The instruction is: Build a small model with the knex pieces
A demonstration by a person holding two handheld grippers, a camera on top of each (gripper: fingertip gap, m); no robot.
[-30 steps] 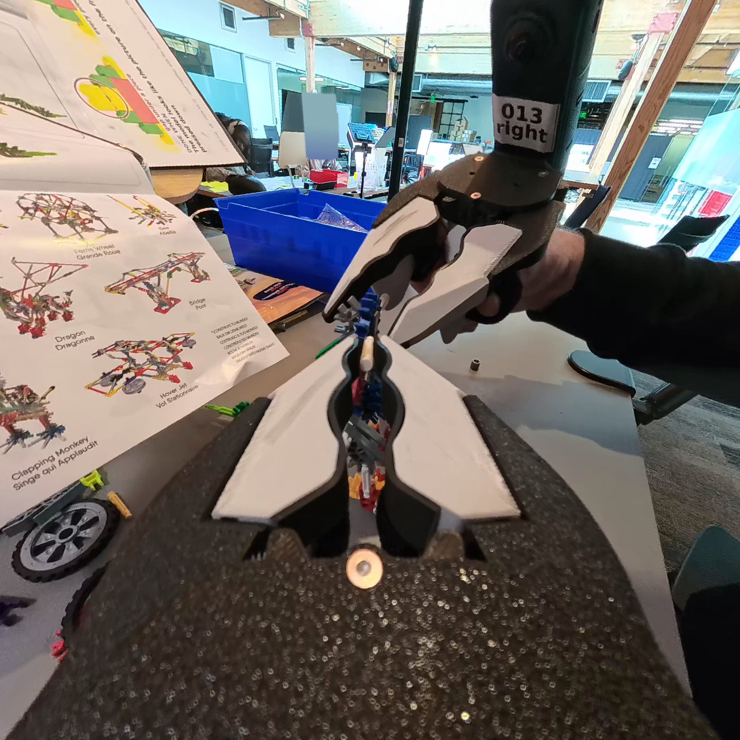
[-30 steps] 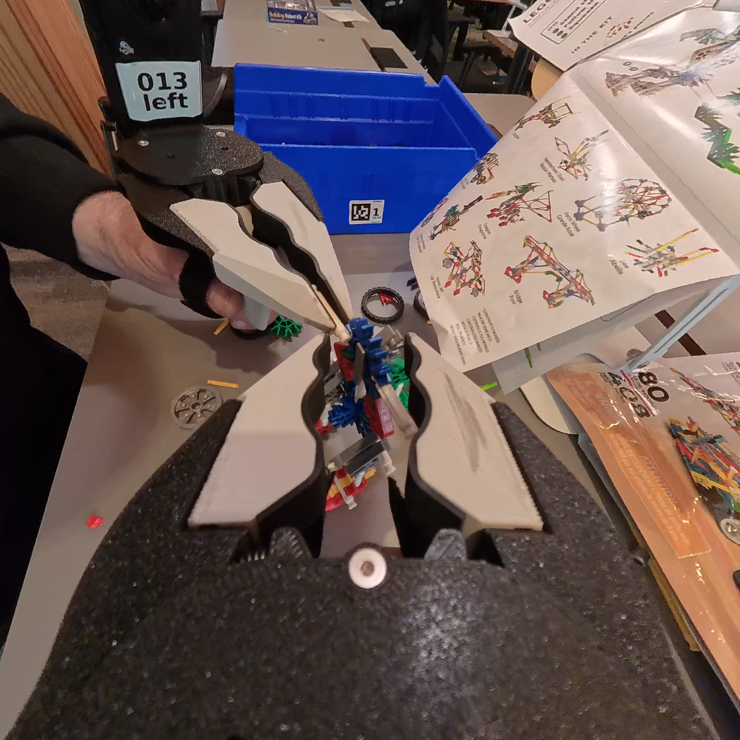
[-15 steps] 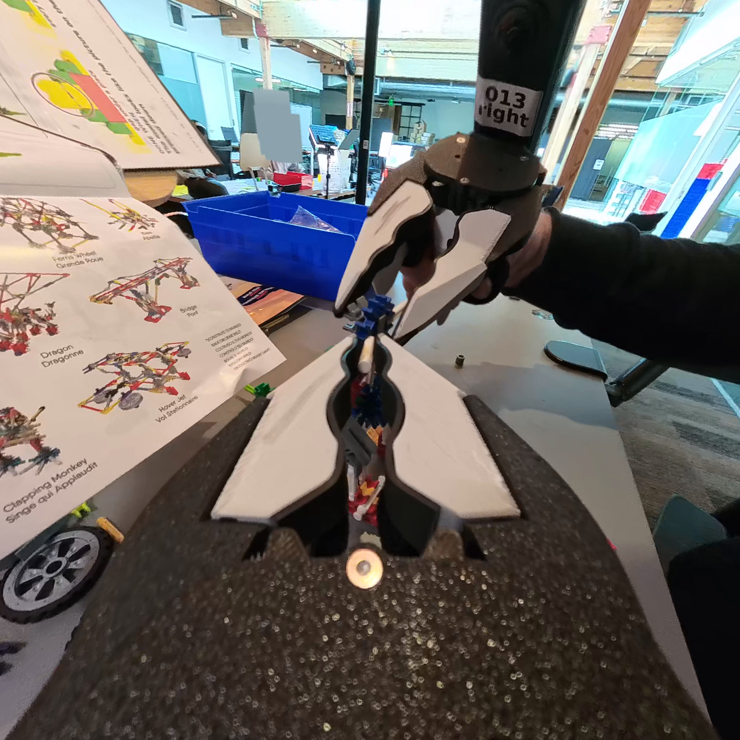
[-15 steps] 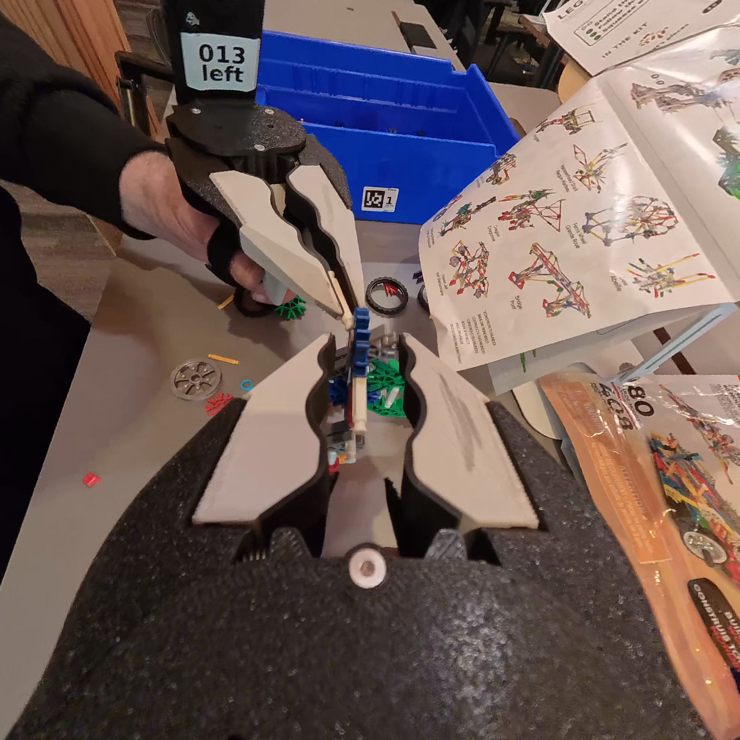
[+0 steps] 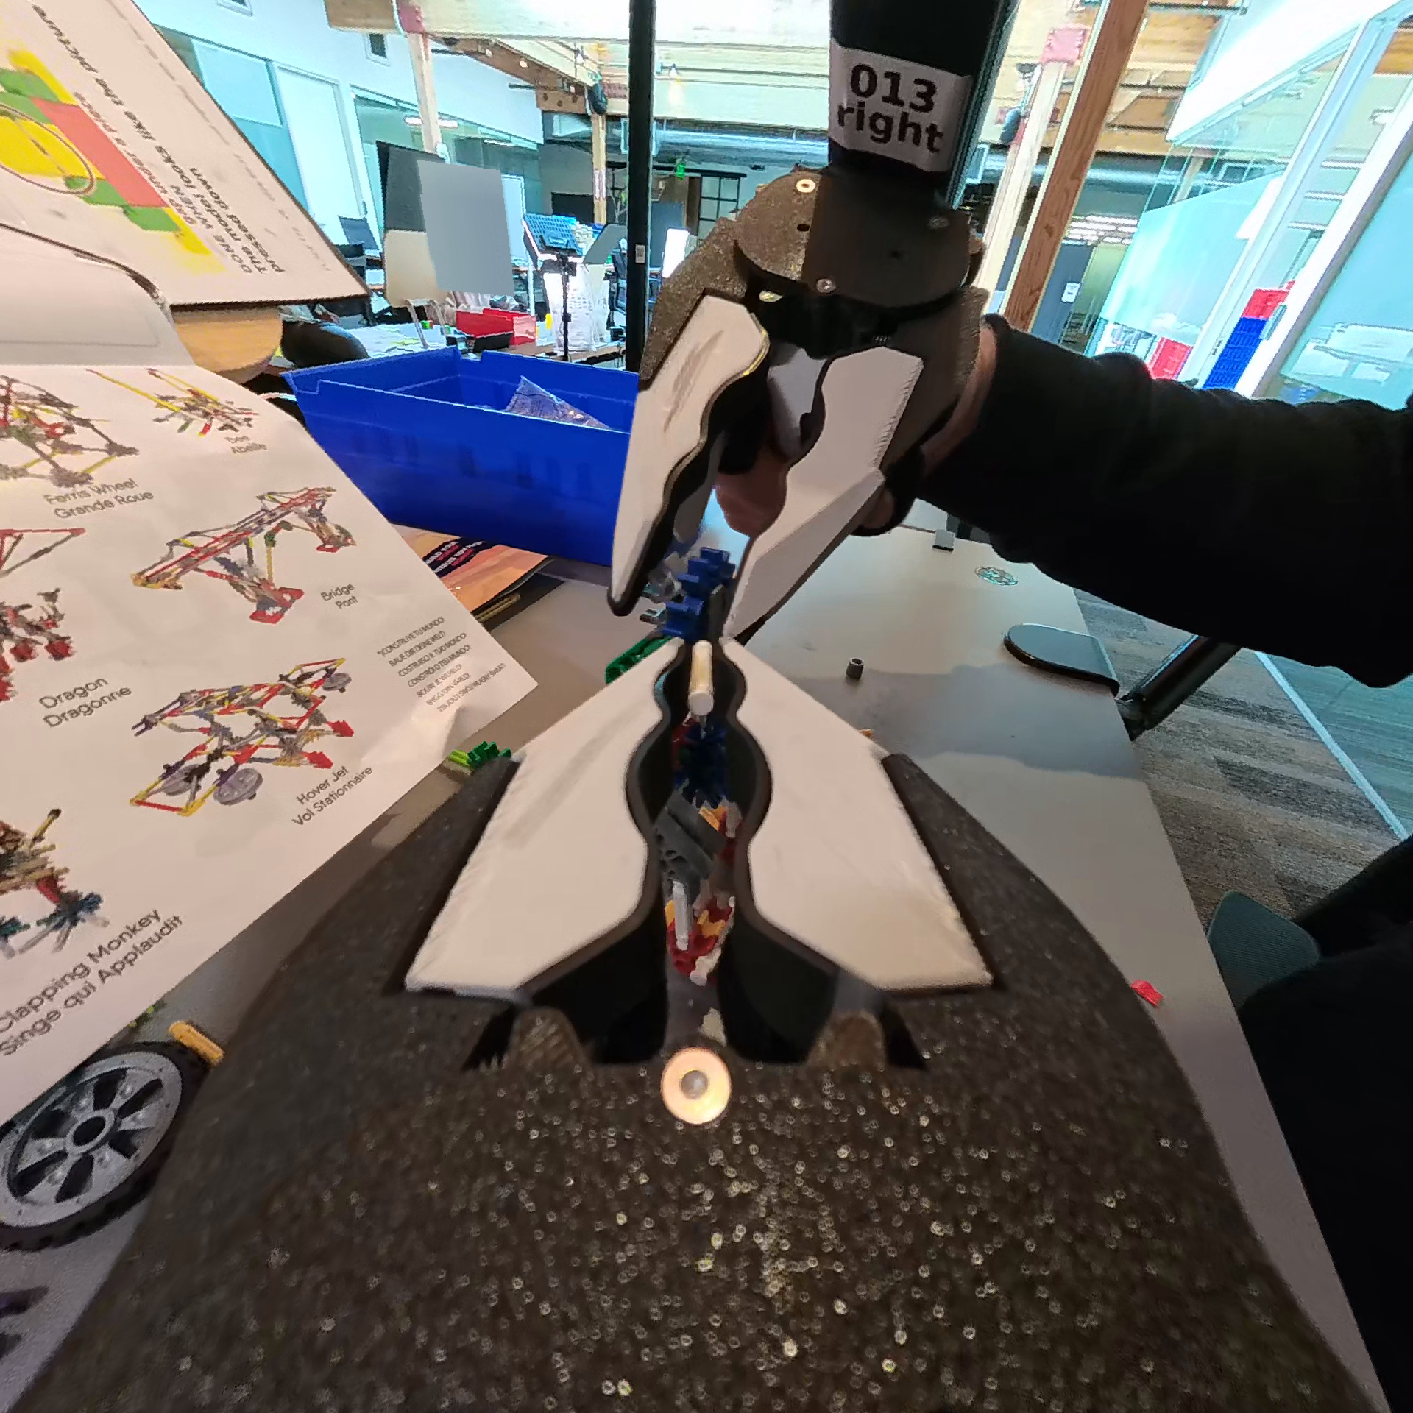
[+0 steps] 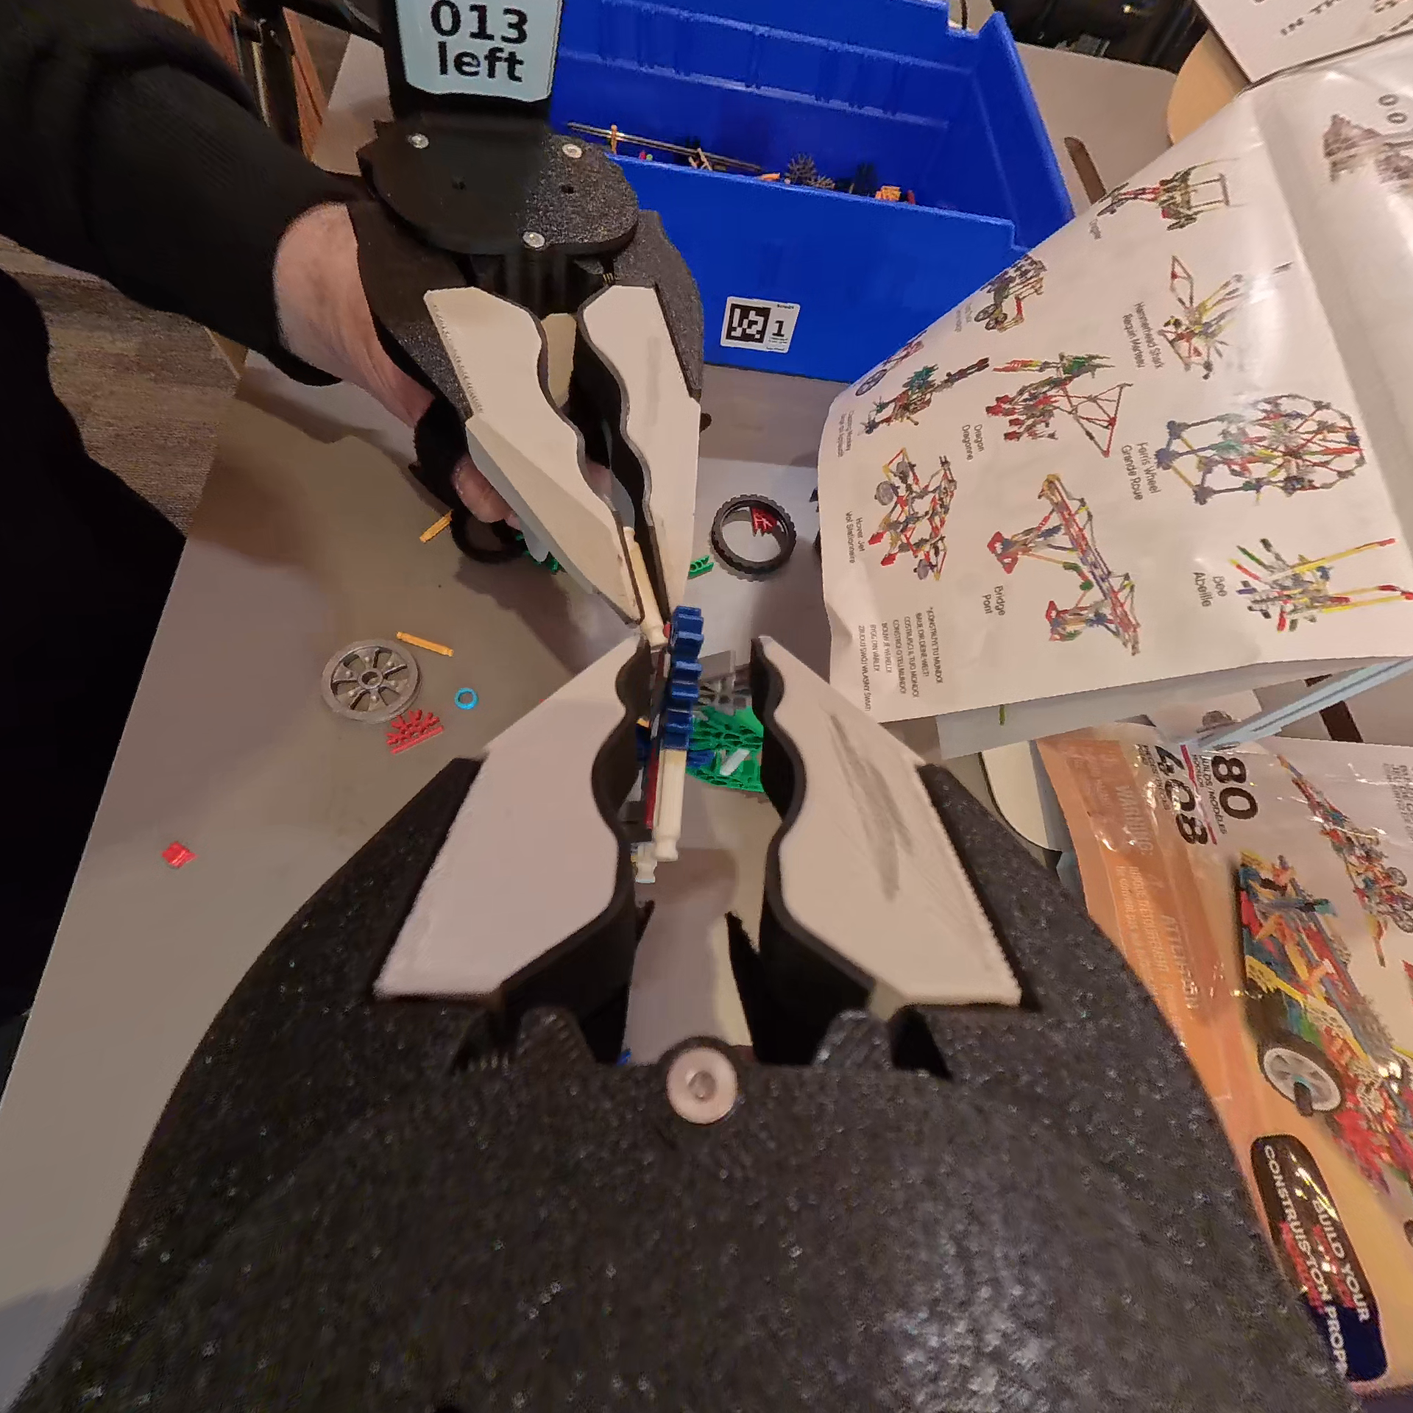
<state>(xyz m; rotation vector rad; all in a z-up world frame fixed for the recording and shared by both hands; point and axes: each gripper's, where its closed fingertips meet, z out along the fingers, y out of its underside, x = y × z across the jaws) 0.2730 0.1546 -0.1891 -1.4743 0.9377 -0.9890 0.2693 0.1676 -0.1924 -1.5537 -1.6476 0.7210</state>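
Left gripper (image 5: 700, 650): hand-held, jaws pinched nearly together at the tips; right gripper (image 6: 696, 646): hand-held, jaws parted, tips meeting the left's, dark sleeves.

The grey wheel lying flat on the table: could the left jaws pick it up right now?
Probably not yet. The left gripper is shut on a white rod, so its jaws are full. The grey wheel itself lies uncovered, nothing over it.

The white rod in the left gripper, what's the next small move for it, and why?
Probably ease the left gripper forward a touch along the white rod. The rod's tip sits right beside the blue gear of the small model that the right gripper holds. I cannot tell whether the rod is seated yet.
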